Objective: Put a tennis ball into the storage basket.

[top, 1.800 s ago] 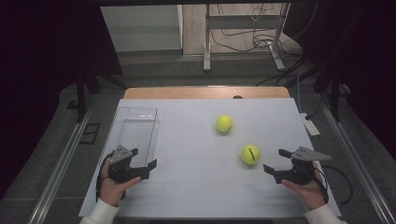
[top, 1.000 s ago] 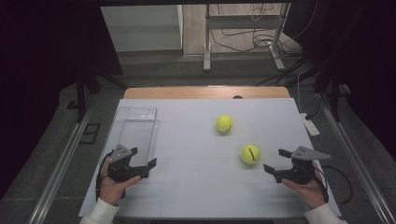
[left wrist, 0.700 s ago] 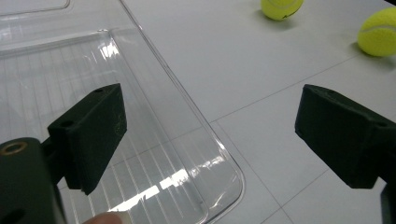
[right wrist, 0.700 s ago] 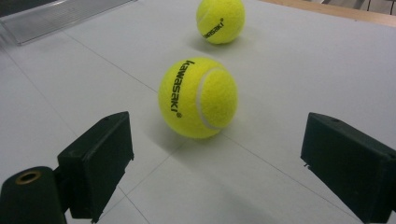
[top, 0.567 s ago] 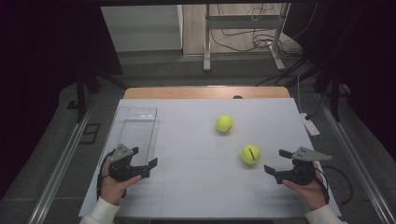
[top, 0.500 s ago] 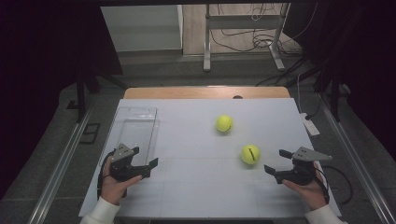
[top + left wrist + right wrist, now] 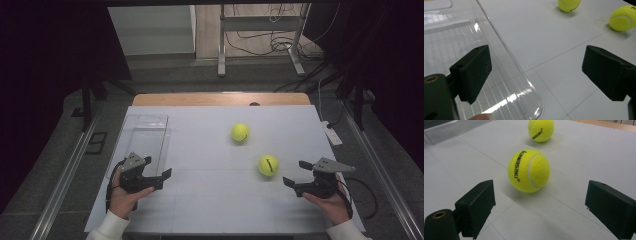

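the nearer yellow felt tennis ball (image 7: pixel 529 170) lies on the white table (image 7: pixel 210 200), straight ahead of the right gripper (image 7: pixel 300 175), whose jaws gape wide; the left gripper (image 7: pixel 162 179), likewise wide, sits well apart from that ball.

White sleeves (image 7: pixel 111 228); black hand-held grippers, grey plates.

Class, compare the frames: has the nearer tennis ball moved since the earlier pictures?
No. The nearer tennis ball keeps its place relative to the farther tennis ball and the table's grid line.

Left gripper (image 7: pixel 159 178) and right gripper (image 7: pixel 295 176) both gape, hand-held low.
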A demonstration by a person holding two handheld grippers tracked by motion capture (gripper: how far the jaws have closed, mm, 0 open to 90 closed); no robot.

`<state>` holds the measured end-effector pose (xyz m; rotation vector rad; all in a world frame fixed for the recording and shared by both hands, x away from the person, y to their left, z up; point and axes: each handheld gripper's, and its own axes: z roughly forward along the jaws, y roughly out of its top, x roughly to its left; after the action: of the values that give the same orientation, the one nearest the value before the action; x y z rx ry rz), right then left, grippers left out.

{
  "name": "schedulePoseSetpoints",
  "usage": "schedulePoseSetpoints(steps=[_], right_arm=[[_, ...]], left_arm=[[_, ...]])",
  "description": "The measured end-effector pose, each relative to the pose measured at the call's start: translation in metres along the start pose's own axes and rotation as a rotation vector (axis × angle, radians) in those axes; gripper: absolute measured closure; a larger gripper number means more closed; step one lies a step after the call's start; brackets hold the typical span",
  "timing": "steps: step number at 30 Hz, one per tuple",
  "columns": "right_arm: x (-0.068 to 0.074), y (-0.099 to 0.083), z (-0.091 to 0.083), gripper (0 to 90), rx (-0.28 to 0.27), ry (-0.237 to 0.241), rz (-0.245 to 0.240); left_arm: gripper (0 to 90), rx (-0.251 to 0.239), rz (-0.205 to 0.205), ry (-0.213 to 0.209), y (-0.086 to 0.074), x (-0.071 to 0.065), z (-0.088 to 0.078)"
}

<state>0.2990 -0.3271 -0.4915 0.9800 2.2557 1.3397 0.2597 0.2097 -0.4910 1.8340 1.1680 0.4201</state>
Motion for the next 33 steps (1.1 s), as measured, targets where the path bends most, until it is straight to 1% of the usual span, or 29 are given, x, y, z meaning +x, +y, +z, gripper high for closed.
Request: schedulePoseSetpoints(steps=[3,9,12,13,17,21,26,28,33], right_arm=[[0.000,0.000,-0.001,9.6,-0.002,-0.004,0.000],[0.000,-0.001,-0.001,10.1,-0.003,-0.001,0.000],[-0.001,-0.001,-0.001,10.2,-0.001,-0.001,-0.002],[-0.001,-0.001,-0.001,10.2,-0.001,-0.001,-0.002],[-0.001,-0.002,0.001,10.2,0.010,0.000,-0.005],[-0.001,-0.002,0.001,10.2,0.007,0.002,-0.003],[-0.001,-0.002,0.000,10.2,0.004,-0.002,-0.001],[-0.001,-0.002,0.000,10.2,0.006,-0.001,-0.003],[0.000,-0.002,0.001,10.2,0.010,-0.001,-0.005]], left_arm=[[10.1,0.004,0.000,-0.008,0.002,-0.002,0.001],[10.0,0.013,0.014,-0.028,0.007,-0.005,0.002],[10.1,0.014,0.021,-0.043,0.014,-0.008,0.004],[10.2,0.014,0.021,-0.043,0.014,-0.008,0.004],[10.2,0.011,0.045,-0.066,0.025,-0.014,0.009],[10.1,0.012,0.054,-0.074,0.029,-0.017,0.012],[10.4,0.012,0.051,-0.083,0.030,-0.018,0.013],[10.6,0.011,0.048,-0.097,0.031,-0.019,0.014],[10.4,0.012,0.049,-0.097,0.033,-0.020,0.017]])
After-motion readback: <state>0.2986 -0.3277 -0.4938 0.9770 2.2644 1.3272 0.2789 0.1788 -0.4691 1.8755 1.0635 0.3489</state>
